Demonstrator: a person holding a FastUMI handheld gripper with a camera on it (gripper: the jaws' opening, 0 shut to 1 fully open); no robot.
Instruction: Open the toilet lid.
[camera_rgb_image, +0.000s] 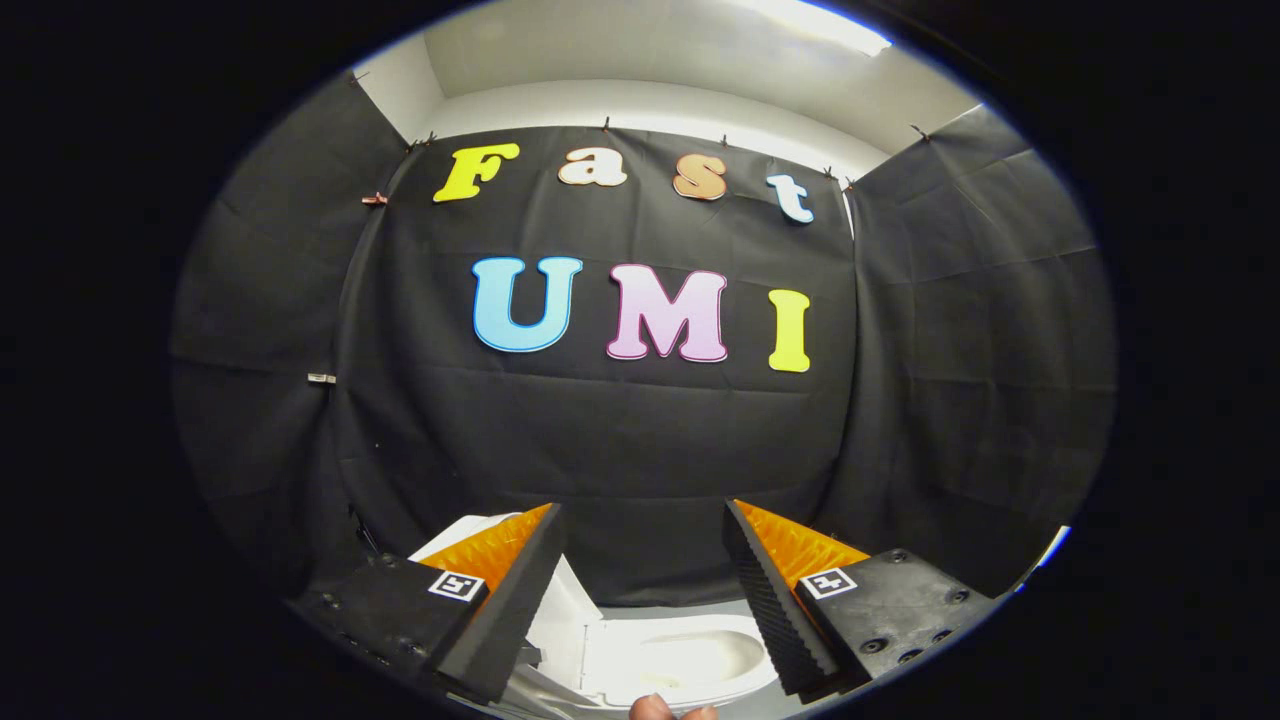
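Fingers (540, 560) spread wide apart, gripping nothing, w/ a clear gap between them; the gripper (643, 520) is aimed mostly at the black cloth wall, not at the work. We see the toilet (680, 660) low down, below and just beyond the fingertips, showing through the gap between the fingers. The bowl reads as exposed, w/ a pale hollow in the middle. The lid (560, 600) seems to be the white panel rising to the left of the bowl, partly hidden behind the left finger; we judge it's already up or near up, but can't tell for sure. A fingertip of the person's hand (655, 708) peeks in at the near side, just under the bowl. Key relation: toilet sits down and fwd of the fingers, lid off to the left side, so any next move would need the gripper pitched down and shifted left, imo
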